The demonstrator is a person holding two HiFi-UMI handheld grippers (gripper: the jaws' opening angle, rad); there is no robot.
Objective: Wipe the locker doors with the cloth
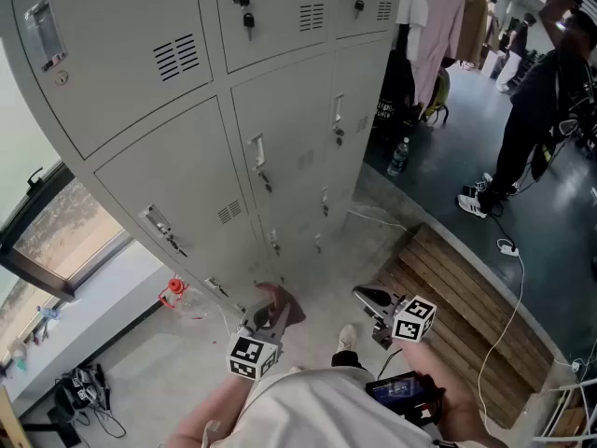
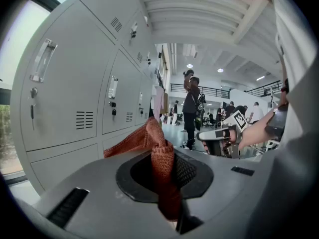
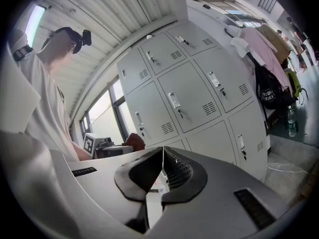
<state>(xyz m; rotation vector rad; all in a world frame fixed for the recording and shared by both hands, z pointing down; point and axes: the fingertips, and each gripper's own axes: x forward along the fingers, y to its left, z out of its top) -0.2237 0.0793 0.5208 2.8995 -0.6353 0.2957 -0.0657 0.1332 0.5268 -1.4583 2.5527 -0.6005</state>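
Note:
A grey bank of lockers fills the upper left of the head view, its doors all closed. My left gripper is held low in front of the bottom row, shut on a rust-red cloth. In the left gripper view the cloth is pinched between the jaws and flops toward the locker doors. My right gripper hovers beside it, a little to the right, shut with nothing in it. The right gripper view has its jaws closed together, facing the lockers.
A wooden slatted platform lies on the floor at right with a white cable across it. A person stands at the far right. Clothes hang beside the lockers, with a water bottle below. A window is at left.

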